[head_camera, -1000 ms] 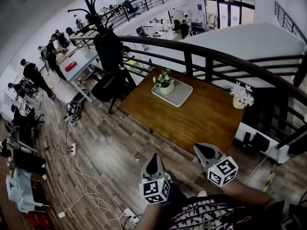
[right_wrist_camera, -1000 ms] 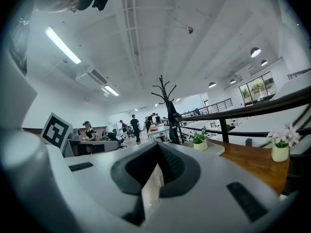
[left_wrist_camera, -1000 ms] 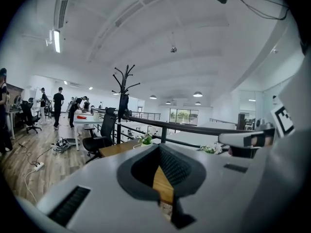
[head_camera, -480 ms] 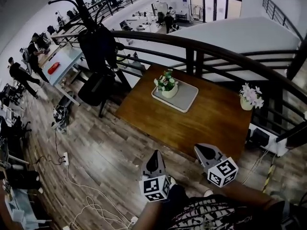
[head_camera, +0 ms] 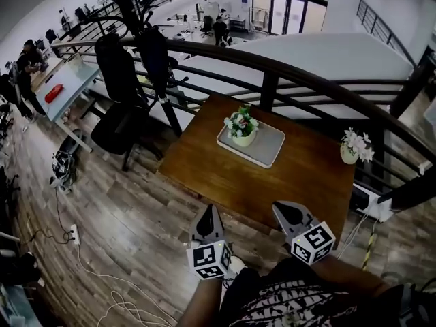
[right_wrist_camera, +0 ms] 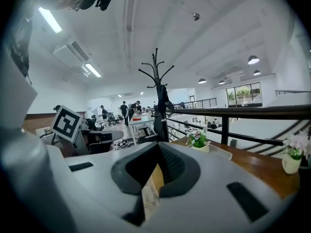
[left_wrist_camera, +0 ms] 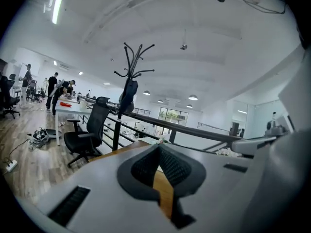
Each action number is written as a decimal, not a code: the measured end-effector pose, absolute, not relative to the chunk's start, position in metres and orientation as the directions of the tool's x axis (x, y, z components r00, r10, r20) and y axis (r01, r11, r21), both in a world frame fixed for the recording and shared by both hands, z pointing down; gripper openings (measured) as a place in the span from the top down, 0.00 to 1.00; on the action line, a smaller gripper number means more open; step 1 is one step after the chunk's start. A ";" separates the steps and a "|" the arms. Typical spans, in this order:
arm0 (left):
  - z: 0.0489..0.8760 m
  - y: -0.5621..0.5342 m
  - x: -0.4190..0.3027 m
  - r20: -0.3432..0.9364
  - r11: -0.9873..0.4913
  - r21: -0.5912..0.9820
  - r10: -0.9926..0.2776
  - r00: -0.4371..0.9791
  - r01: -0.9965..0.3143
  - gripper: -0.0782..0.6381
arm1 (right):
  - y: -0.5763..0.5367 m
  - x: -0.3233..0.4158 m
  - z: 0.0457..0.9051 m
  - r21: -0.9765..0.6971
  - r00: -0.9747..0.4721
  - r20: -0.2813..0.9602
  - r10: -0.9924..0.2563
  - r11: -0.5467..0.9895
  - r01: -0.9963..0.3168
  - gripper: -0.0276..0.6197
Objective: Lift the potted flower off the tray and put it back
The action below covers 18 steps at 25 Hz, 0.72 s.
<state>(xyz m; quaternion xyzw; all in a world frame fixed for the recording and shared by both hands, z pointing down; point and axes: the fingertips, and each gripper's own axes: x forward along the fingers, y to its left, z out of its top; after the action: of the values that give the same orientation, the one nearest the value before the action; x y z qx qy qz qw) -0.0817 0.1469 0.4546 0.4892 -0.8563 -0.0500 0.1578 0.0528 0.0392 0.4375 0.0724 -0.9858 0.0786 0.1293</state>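
Bench (head_camera: 225, 176) is bigger in the head view than a second ago, and its near edge now sits just ahead of both grippers. Tray (head_camera: 267, 152) is on the far side by the railing (head_camera: 267, 90), with the potted flower (head_camera: 242, 127) standing on its left end. Left gripper view: its own body hides nearly all of the tray, probably a sliver shows above the jaws. Left gripper (head_camera: 207, 213) and right gripper (head_camera: 283, 210) are both pressed together and empty, well short of the flower
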 end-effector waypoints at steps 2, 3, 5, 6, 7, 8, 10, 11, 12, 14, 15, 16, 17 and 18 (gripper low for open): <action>0.451 0.154 -0.102 0.202 0.534 0.256 -0.845 -0.496 -0.806 0.88 | 0.045 0.040 0.435 -0.120 -0.956 0.271 -0.114 0.981 -0.151 0.96; 0.450 0.157 -0.111 0.195 0.540 0.262 -0.841 -0.504 -0.800 0.88 | 0.047 0.034 0.433 -0.115 -0.956 0.270 -0.111 0.982 -0.147 0.96; 0.450 0.160 -0.122 0.193 0.544 0.266 -0.839 -0.510 -0.795 0.88 | 0.047 0.022 0.429 -0.112 -0.958 0.266 -0.112 0.983 -0.146 0.96; 0.450 0.160 -0.125 0.195 0.543 0.264 -0.839 -0.507 -0.797 0.88 | 0.047 0.017 0.428 -0.114 -0.958 0.263 -0.113 0.982 -0.148 0.96; 0.450 0.159 -0.127 0.198 0.540 0.263 -0.842 -0.502 -0.800 0.88 | 0.047 0.014 0.428 -0.117 -0.958 0.262 -0.114 0.982 -0.149 0.96; 0.450 0.159 -0.127 0.202 0.535 0.261 -0.844 -0.496 -0.803 0.88 | 0.047 0.012 0.428 -0.119 -0.958 0.262 -0.115 0.981 -0.150 0.96; 0.448 0.159 -0.125 0.209 0.524 0.255 -0.850 -0.483 -0.812 0.88 | 0.048 0.009 0.428 -0.128 -0.958 0.262 -0.117 0.980 -0.154 0.96; 0.448 0.157 -0.126 0.212 0.520 0.250 -0.853 -0.477 -0.817 0.88 | 0.047 0.007 0.429 -0.134 -0.958 0.261 -0.118 0.978 -0.157 0.96; 0.448 0.154 -0.129 0.216 0.517 0.245 -0.854 -0.473 -0.820 0.88 | 0.045 0.003 0.429 -0.138 -0.959 0.258 -0.119 0.978 -0.158 0.96; 0.452 0.146 -0.139 0.223 0.514 0.239 -0.855 -0.469 -0.824 0.88 | 0.038 -0.007 0.434 -0.141 -0.962 0.246 -0.120 0.977 -0.158 0.96; 0.454 0.142 -0.145 0.227 0.512 0.237 -0.855 -0.466 -0.825 0.88 | 0.034 -0.012 0.437 -0.142 -0.963 0.241 -0.122 0.977 -0.159 0.96; 0.456 0.136 -0.149 0.232 0.509 0.234 -0.857 -0.461 -0.829 0.88 | 0.030 -0.015 0.440 -0.145 -0.963 0.240 -0.125 0.976 -0.163 0.96; 0.458 0.130 -0.153 0.237 0.503 0.229 -0.859 -0.453 -0.834 0.88 | 0.025 -0.018 0.443 -0.150 -0.961 0.242 -0.131 0.974 -0.170 0.96; 0.460 0.123 -0.155 0.241 0.494 0.223 -0.863 -0.444 -0.840 0.88 | 0.019 -0.021 0.445 -0.157 -0.960 0.246 -0.137 0.971 -0.179 0.96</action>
<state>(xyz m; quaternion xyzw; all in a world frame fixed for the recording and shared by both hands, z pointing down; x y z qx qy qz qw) -0.1554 0.1226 0.4601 0.5016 -0.8489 -0.0351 0.1629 -0.0210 0.0194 0.4451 0.0801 -0.9858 0.0893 0.1173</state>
